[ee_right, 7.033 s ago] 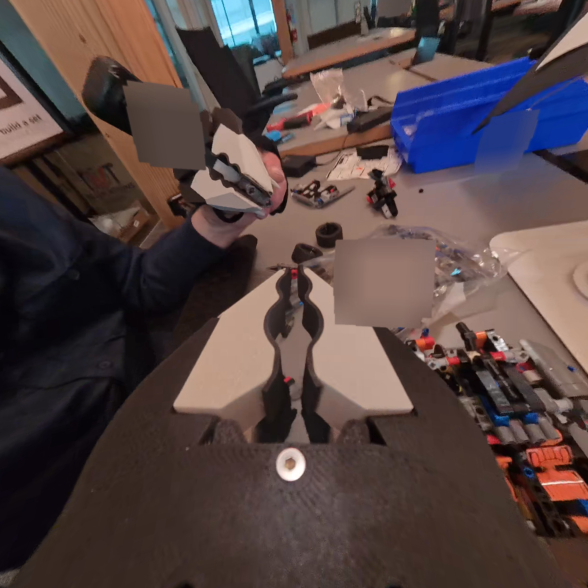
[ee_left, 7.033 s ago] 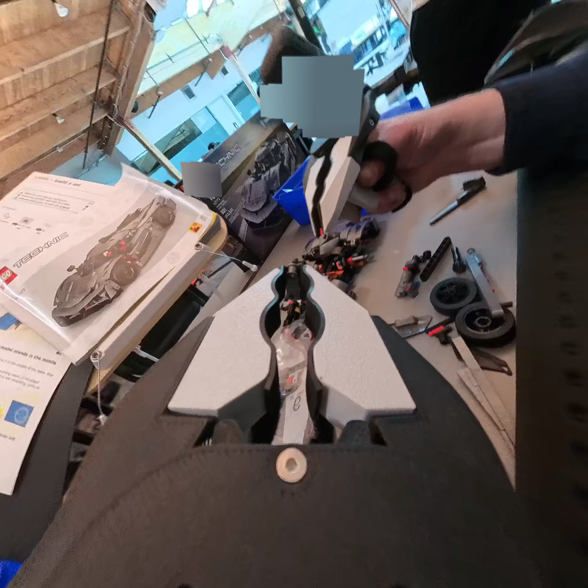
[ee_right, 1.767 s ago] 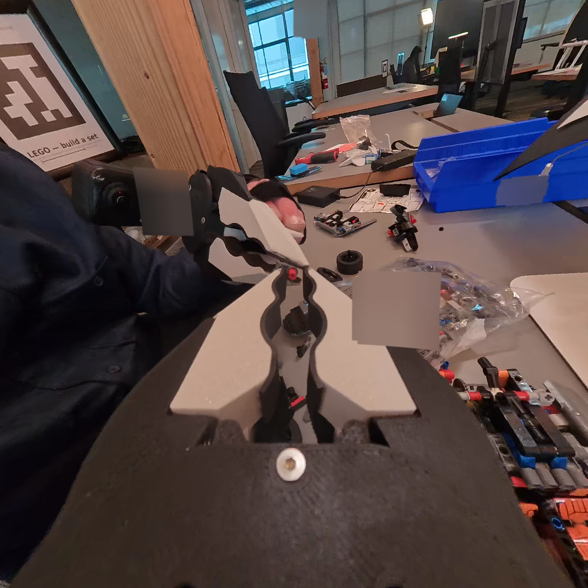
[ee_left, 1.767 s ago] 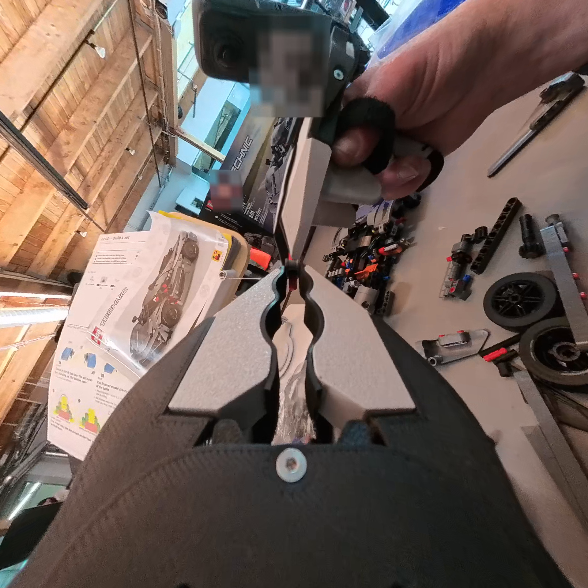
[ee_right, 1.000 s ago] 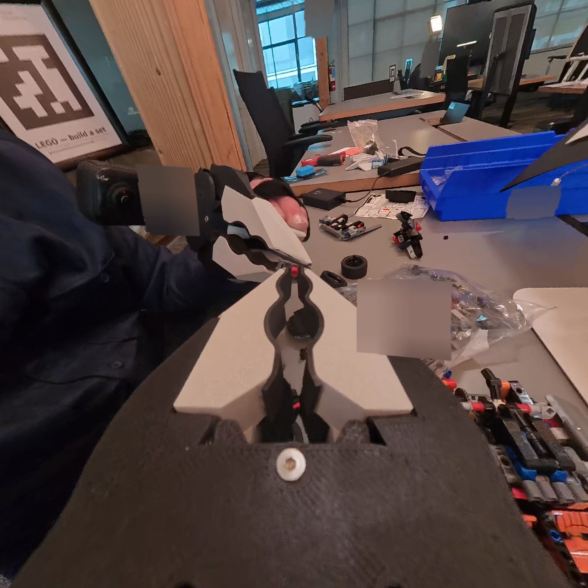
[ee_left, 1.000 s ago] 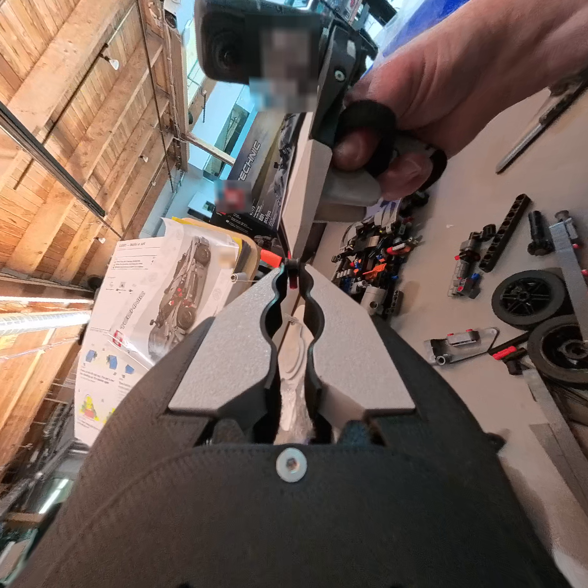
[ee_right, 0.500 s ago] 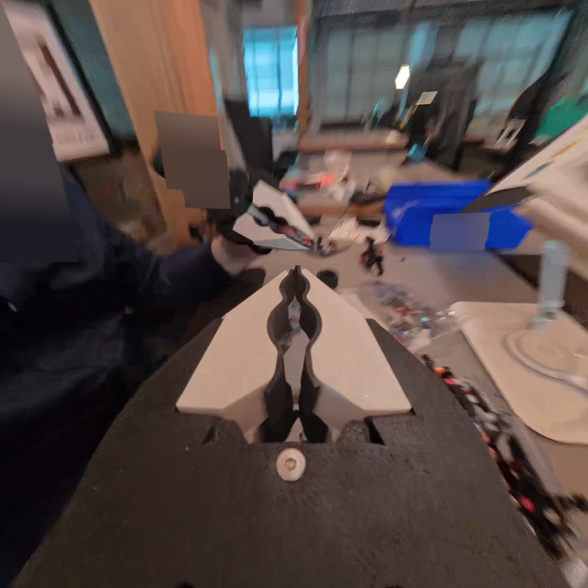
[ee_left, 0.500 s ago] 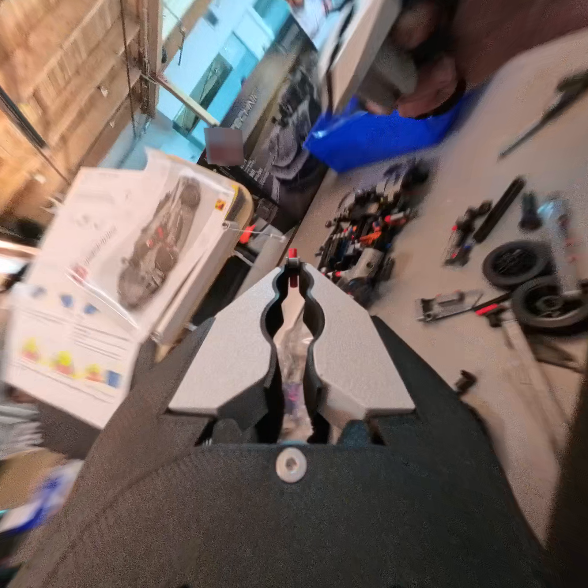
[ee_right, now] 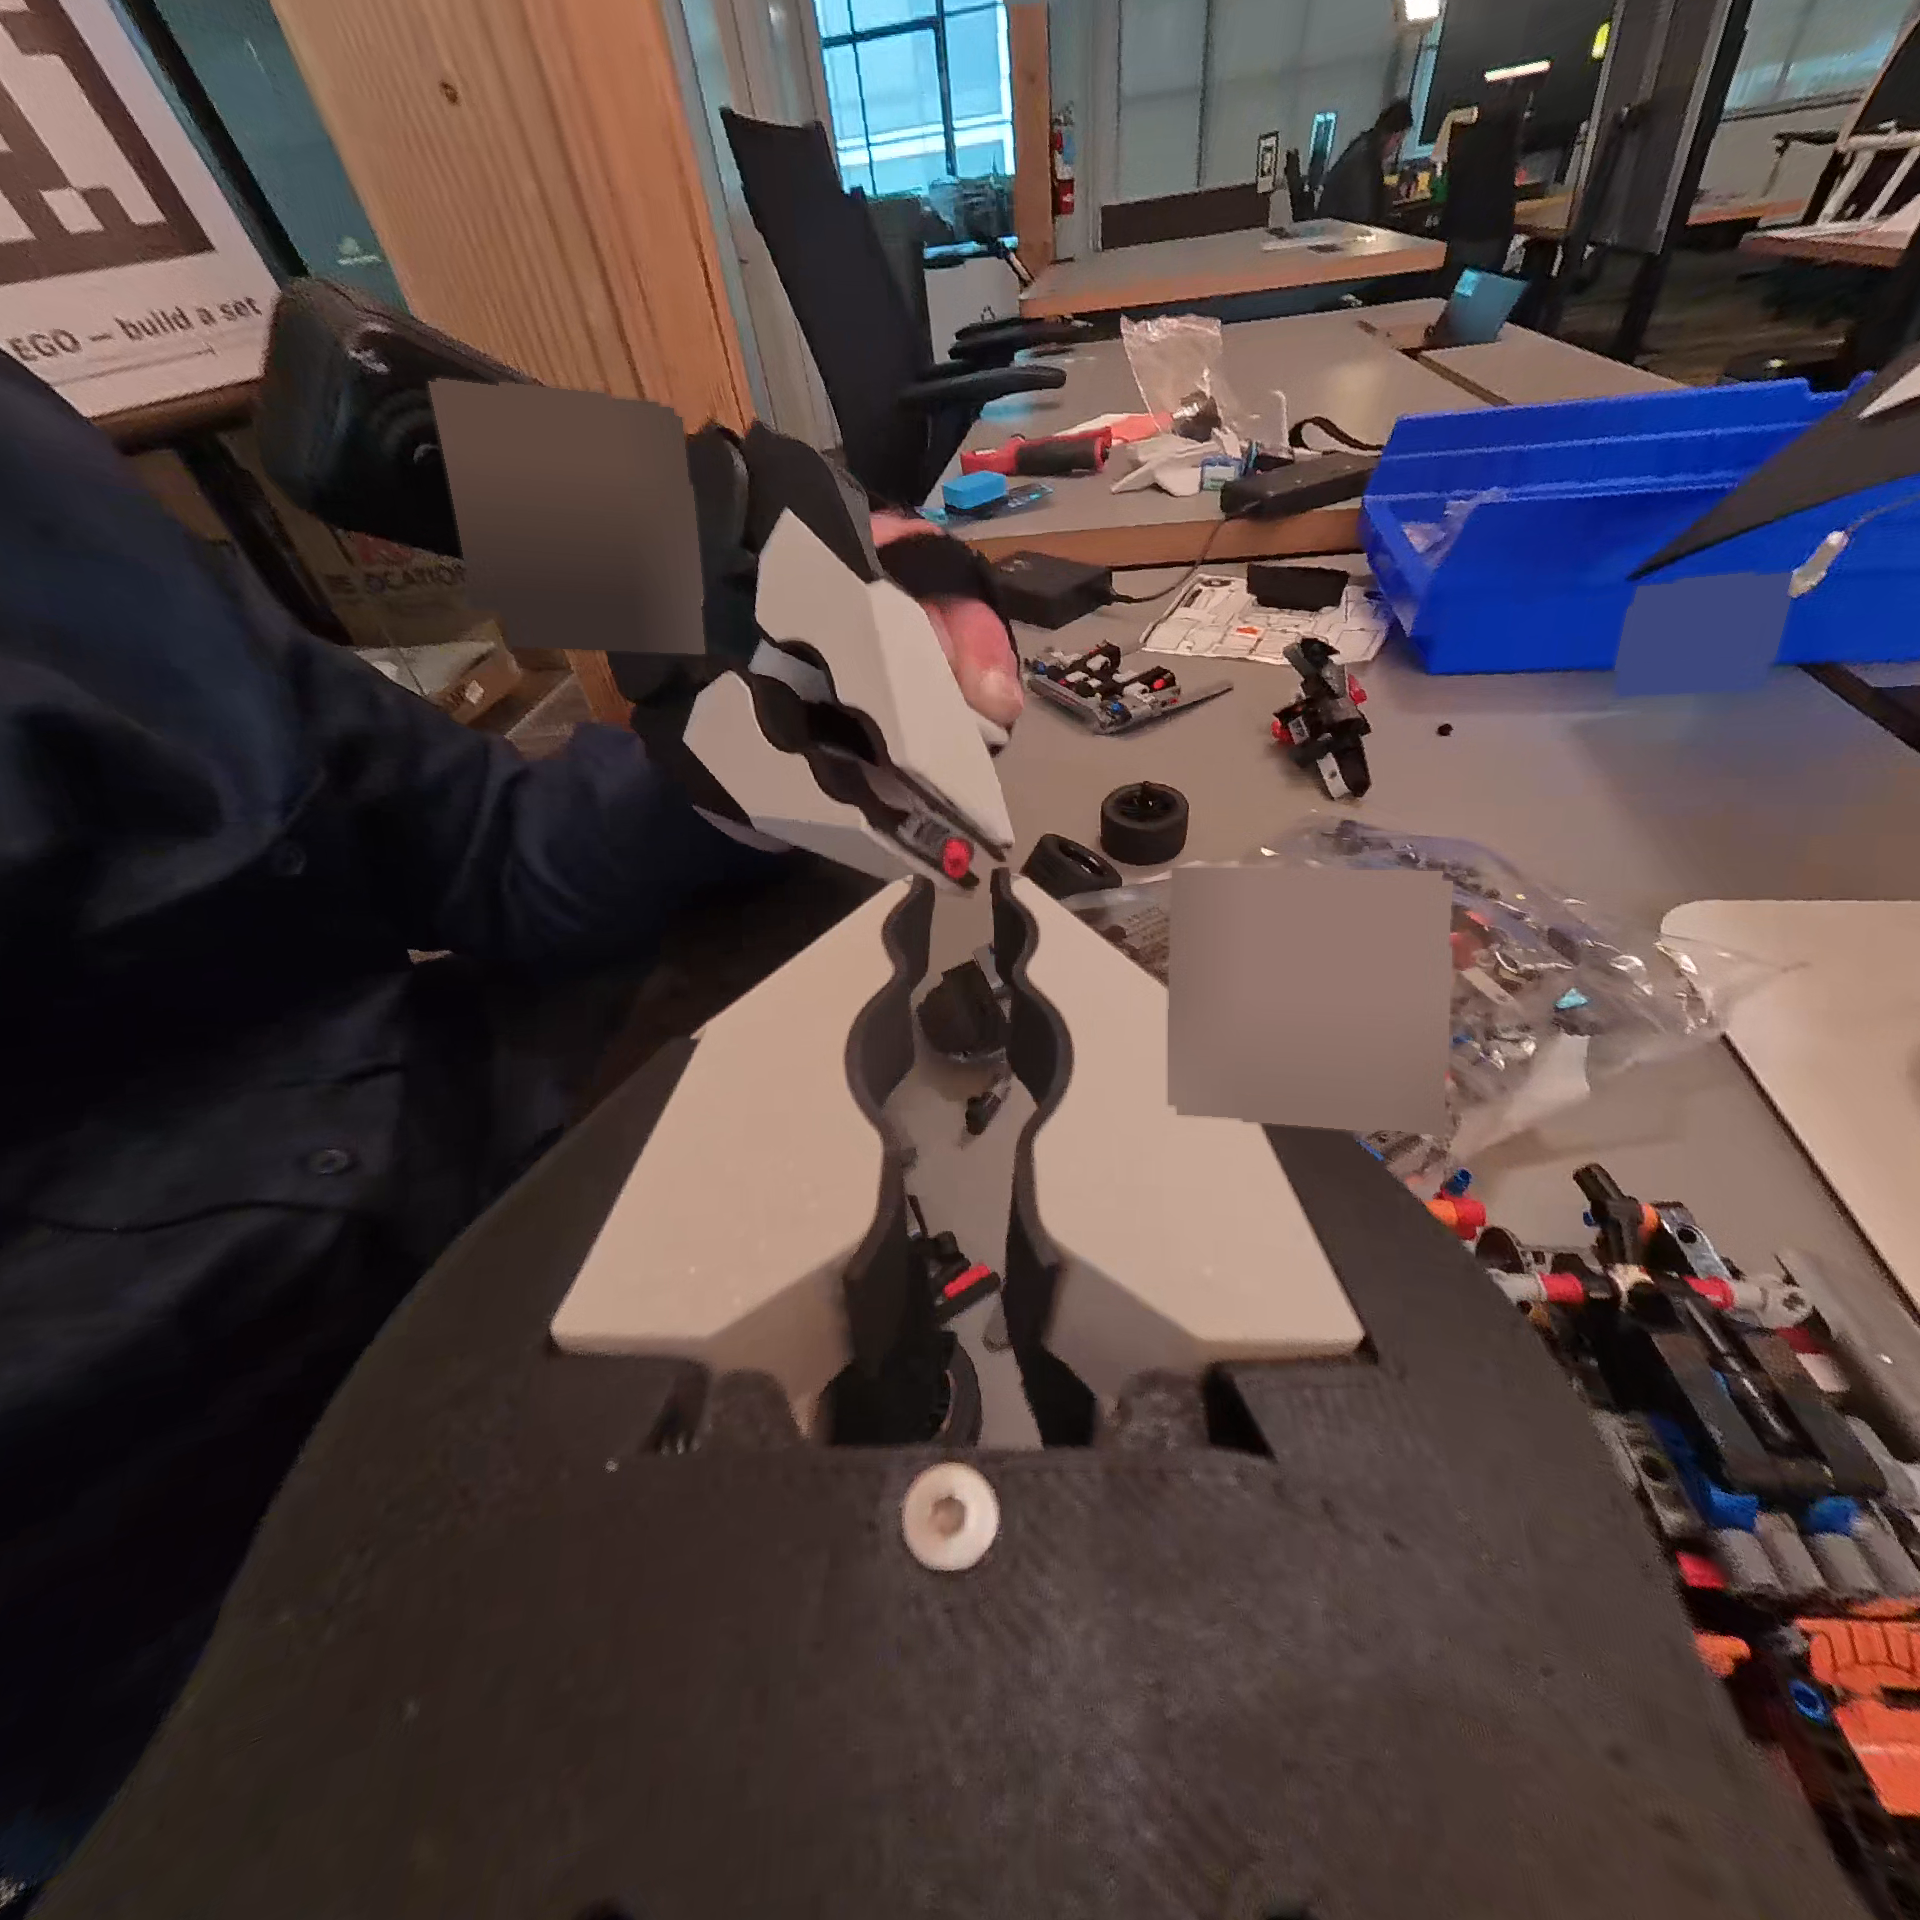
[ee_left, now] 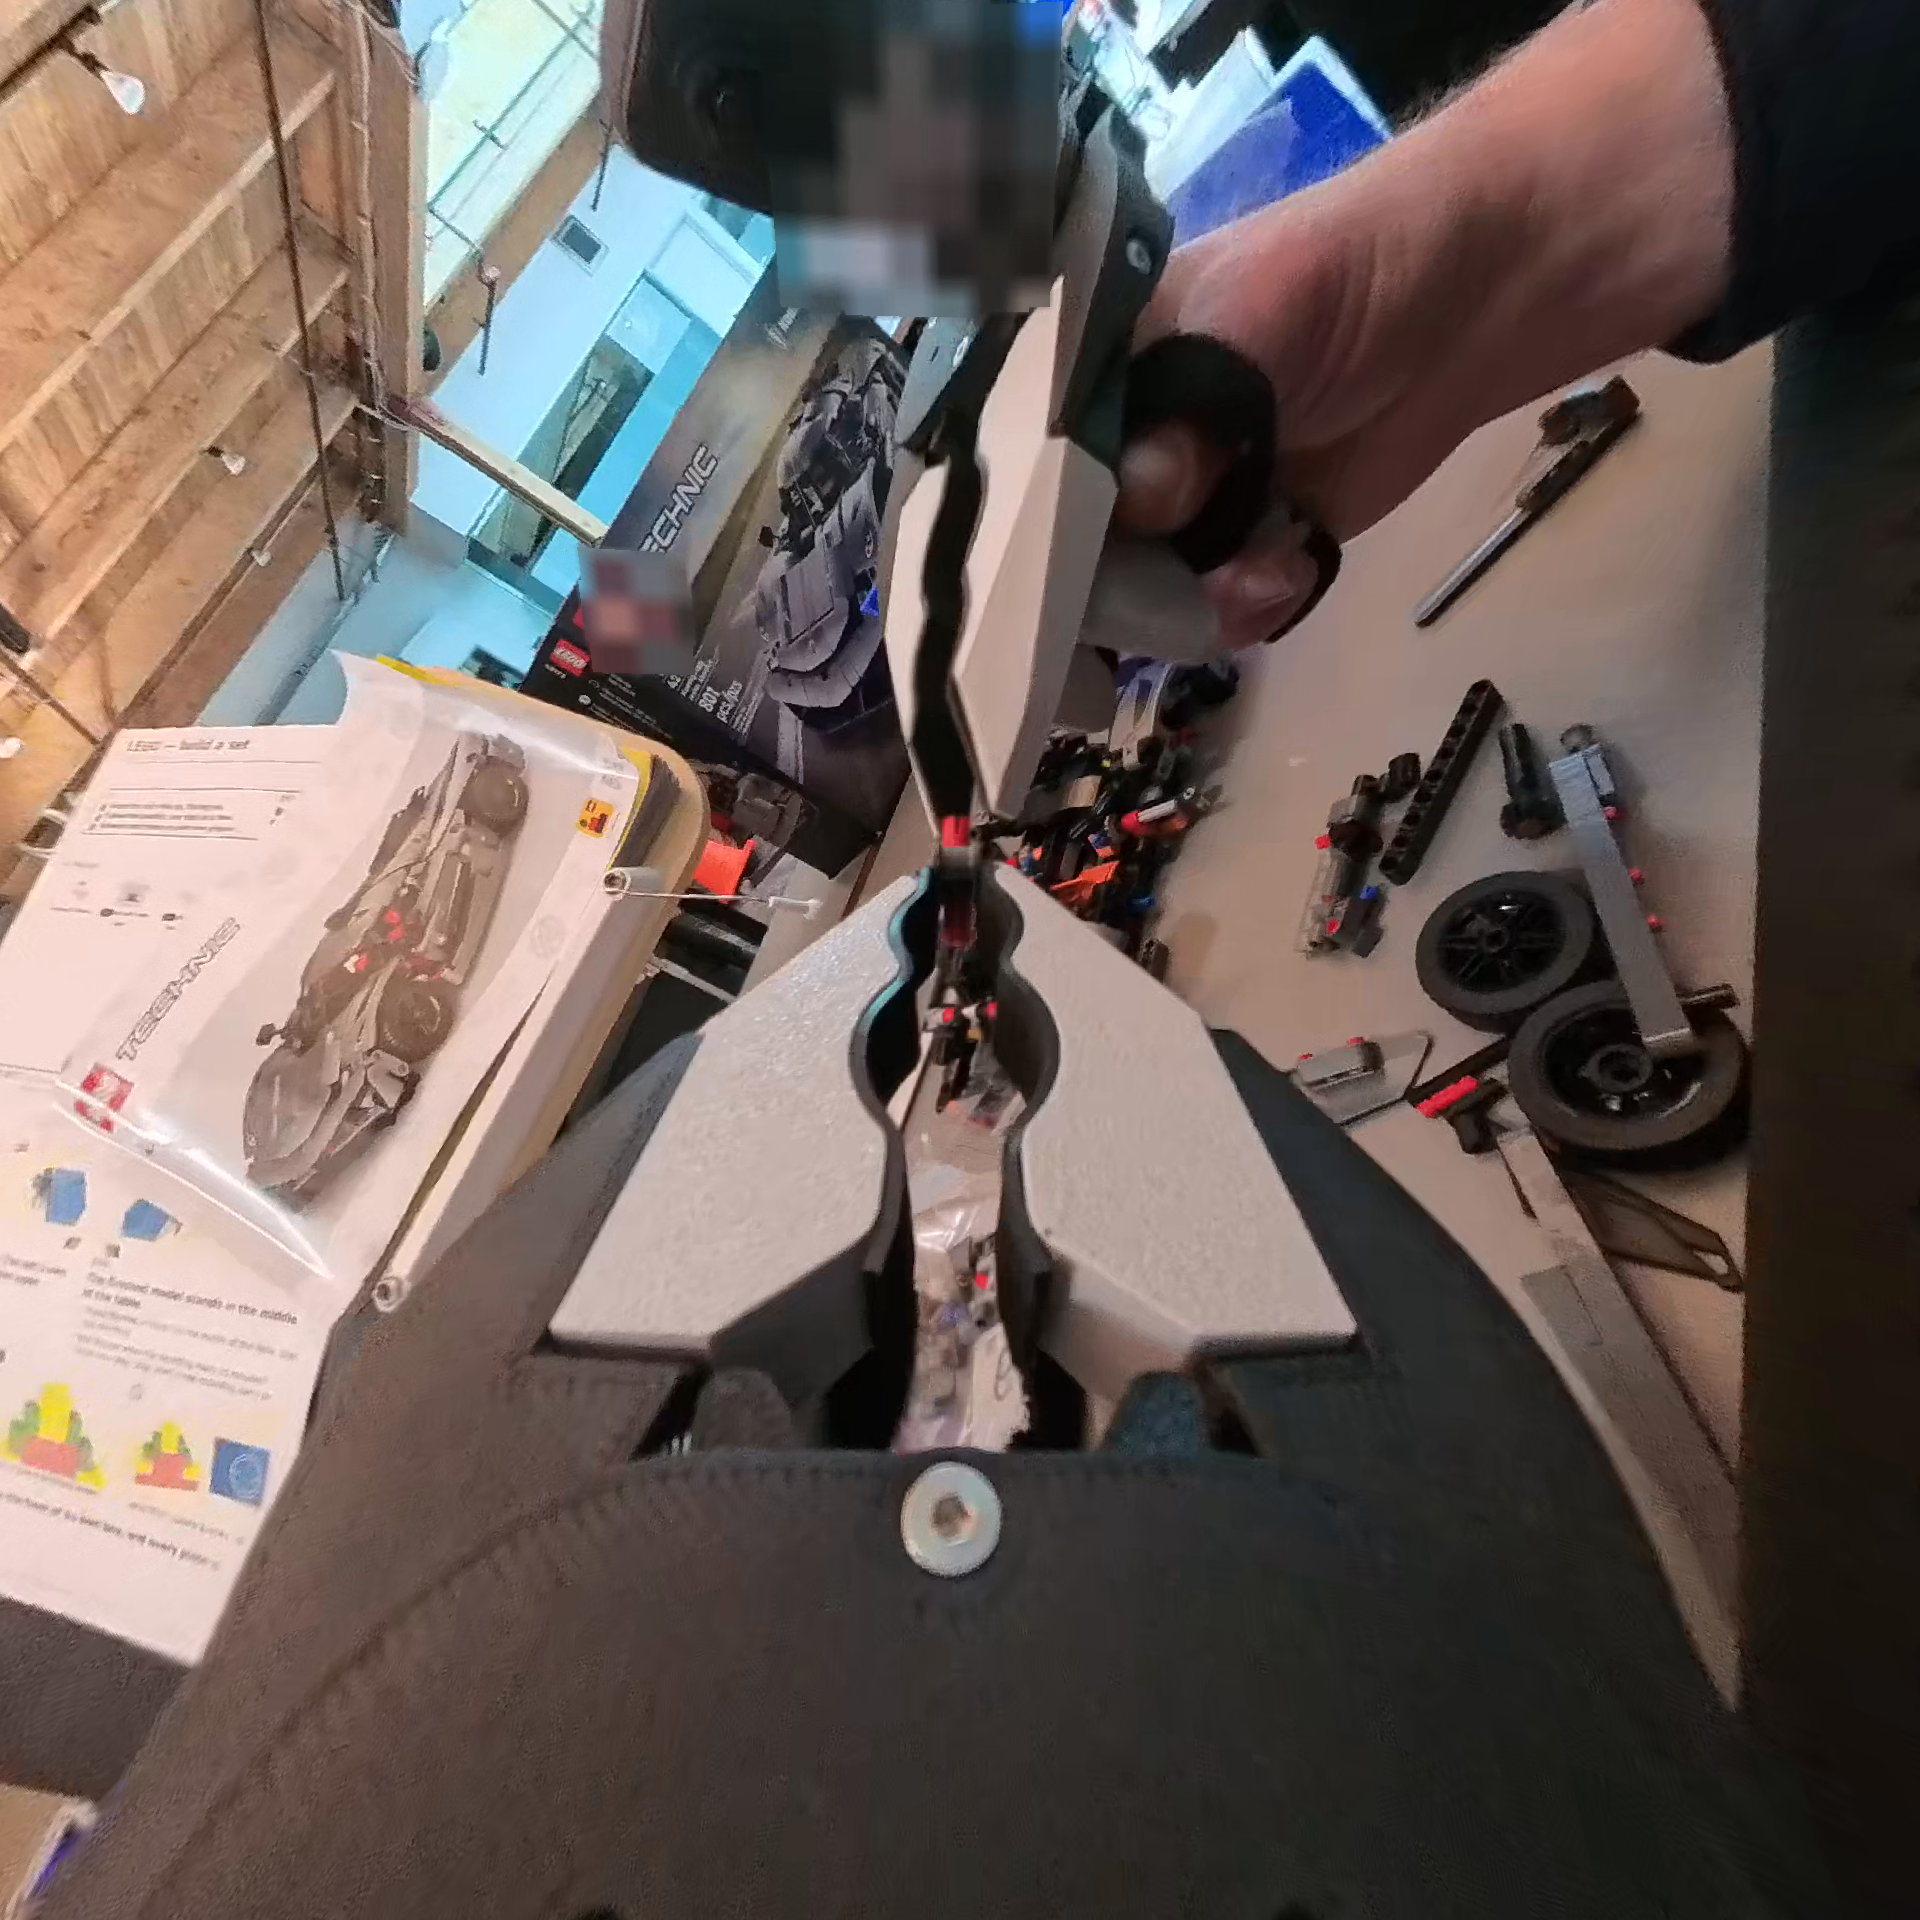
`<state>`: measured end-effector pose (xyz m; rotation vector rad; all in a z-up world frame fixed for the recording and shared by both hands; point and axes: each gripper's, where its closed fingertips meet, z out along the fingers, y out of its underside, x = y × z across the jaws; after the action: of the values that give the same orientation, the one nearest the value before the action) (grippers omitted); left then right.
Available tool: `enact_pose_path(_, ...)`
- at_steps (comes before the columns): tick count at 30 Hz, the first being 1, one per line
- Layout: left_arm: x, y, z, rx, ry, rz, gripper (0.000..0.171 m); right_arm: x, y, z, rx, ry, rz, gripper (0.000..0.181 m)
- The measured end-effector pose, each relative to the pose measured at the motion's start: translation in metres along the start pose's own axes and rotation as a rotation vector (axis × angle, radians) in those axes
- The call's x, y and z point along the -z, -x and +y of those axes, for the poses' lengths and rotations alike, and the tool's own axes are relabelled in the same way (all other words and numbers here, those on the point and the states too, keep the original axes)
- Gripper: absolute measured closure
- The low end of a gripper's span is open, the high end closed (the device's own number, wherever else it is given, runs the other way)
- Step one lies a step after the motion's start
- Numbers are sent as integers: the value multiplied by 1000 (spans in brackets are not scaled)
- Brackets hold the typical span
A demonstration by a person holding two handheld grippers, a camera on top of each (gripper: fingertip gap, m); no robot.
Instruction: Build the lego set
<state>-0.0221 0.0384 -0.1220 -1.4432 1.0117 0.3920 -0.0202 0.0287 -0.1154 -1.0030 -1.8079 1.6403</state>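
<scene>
Both tongs meet tip to tip above the table, the left gripper (ee_left: 951, 883) clamped on a red pin (ee_left: 954, 831), the right gripper (ee_right: 951, 883) seemingly slightly apart beside it, near the clear bag of pieces (ee_right: 1538, 977).

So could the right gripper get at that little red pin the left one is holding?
Probably yes. The red pin sticks out past the left gripper tips, and the right gripper sits right at it, jaws slightly apart, with nothing between them.
</scene>
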Motion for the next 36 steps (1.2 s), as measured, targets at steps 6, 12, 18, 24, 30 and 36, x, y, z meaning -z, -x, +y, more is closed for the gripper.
enact_pose_path(6, -3, -4, 0, -38, 16, -1, 167, -4, 2, 0, -4, -1, -1, 176)
enact_pose_path(12, -3, -5, 0, -40, 14, 3, 168, -4, 2, 2, 26, 21, 15, 179)
enact_pose_path(18, 3, -5, -9, 3, -30, 15, 167, -2, 11, -4, 99, 24, 28, 179)
enact_pose_path(24, 8, -9, -11, 49, -56, 72, 168, -4, 17, -3, 114, 44, 33, 180)
enact_pose_path(30, 42, 27, 22, 261, -69, 14, 170, 76, -7, -40, 77, -172, 157, 181)
enact_pose_path(36, 17, -10, 13, 248, -54, 186, 167, 12, -4, -4, 168, -5, 140, 181)
